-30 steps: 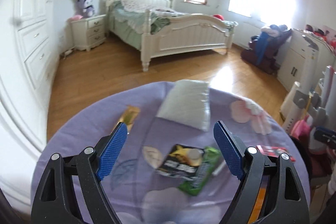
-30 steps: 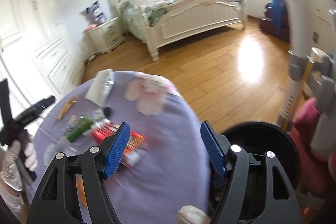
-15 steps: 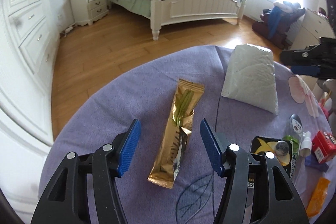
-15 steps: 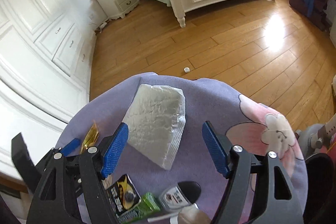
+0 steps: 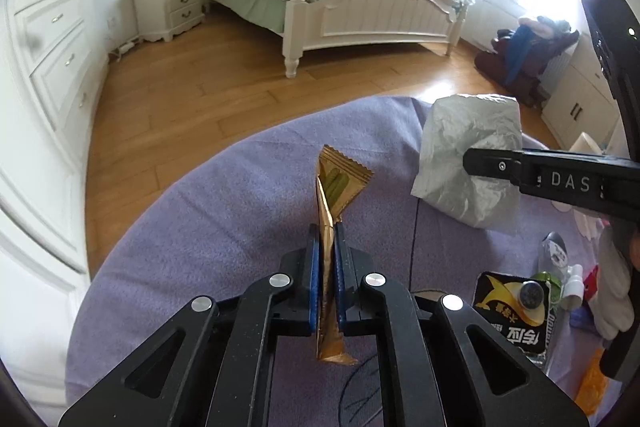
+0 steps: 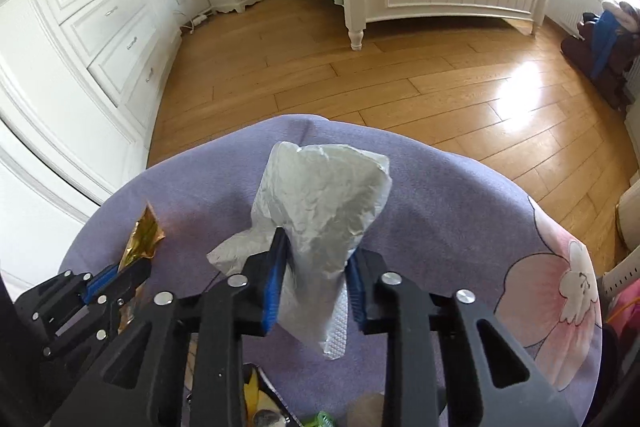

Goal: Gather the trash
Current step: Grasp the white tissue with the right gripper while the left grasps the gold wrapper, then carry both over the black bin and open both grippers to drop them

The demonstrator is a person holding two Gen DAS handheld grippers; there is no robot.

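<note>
Gold snack wrapper (image 5: 334, 203) pinched edge-on between the blue pads of the left gripper (image 5: 327, 267), jaws just closed tight on it, over the purple tablecloth (image 5: 224, 211). White crumpled bag (image 6: 320, 203) squeezed in the right gripper (image 6: 316, 287), jaws just drawn in onto it (bag bunched at the waist). More litter at the near right: black packet (image 5: 510, 311), small bottle (image 5: 554, 255).
</note>
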